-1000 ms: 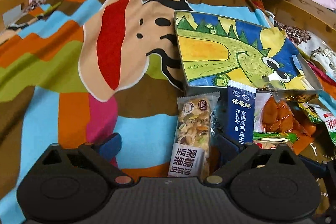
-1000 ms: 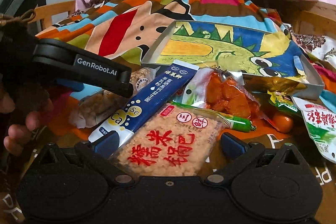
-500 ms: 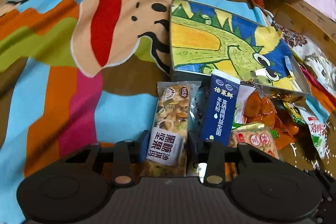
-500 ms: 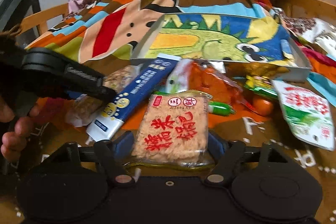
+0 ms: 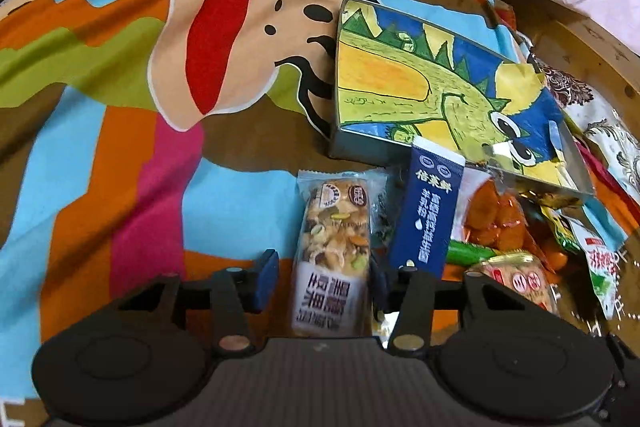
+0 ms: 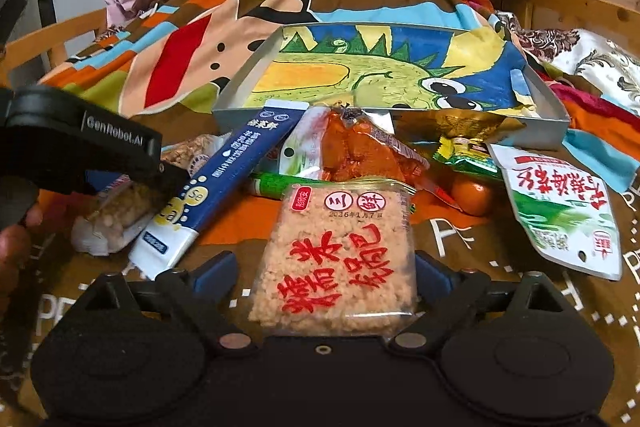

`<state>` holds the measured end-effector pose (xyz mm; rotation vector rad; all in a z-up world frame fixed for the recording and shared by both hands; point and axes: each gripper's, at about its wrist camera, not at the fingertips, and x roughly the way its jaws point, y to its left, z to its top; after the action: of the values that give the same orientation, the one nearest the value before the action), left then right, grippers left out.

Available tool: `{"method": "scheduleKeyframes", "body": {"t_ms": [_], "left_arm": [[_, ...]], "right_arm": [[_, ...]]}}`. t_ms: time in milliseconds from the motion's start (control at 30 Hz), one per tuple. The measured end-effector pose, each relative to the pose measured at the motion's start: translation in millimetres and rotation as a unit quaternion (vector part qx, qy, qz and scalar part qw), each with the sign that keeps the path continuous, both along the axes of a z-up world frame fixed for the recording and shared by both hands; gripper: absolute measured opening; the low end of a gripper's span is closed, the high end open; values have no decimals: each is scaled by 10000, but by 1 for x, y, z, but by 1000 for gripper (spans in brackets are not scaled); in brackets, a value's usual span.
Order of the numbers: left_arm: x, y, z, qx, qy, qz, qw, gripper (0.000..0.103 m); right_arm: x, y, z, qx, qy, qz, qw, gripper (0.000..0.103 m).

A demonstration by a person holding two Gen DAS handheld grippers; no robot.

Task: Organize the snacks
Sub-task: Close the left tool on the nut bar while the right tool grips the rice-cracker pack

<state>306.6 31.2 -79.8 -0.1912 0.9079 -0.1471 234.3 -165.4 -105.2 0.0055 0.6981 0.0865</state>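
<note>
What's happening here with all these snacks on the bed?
A person holds a two-finger gripper in each hand over a pile of snack packets on a colourful blanket. The left gripper brackets a nut bar, its left pad a little apart from the wrapper. The right gripper brackets a rice cracker packet, also with a gap on its left. Neither looks lifted yet. Behind the pile sits a shallow dinosaur-print tray, with no snacks visibly inside.
</note>
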Motion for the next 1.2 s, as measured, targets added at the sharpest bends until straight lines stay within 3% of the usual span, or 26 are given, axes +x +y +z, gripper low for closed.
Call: {"method": "scheduleKeyframes", "body": {"t_ms": [133, 233, 700, 900, 1033, 1200], "left_arm": [[-3, -3, -4, -13, -4, -22, 10000, 43], [-13, -8, -3, 161, -94, -34, 9998, 42], [-78, -40, 20, 258, 95, 197, 9994, 42], [-99, -48, 32, 60, 89, 265, 9996, 41], [-107, -57, 43, -239, -23, 239, 9994, 42], [-110, -74, 59, -344, -277, 89, 9990, 42]], "right_arm": [[-3, 1, 2, -79, -138, -1, 9999, 76], [-5, 1, 3, -70, -148, 35, 9999, 75], [-51, -8, 32, -332, -495, 342, 9976, 74], [-74, -27, 50, -112, -678, 295, 9972, 74], [-84, -43, 65, 24, -852, 123, 9963, 74], [-92, -65, 83, 196, -1095, -83, 9938, 75]]}}
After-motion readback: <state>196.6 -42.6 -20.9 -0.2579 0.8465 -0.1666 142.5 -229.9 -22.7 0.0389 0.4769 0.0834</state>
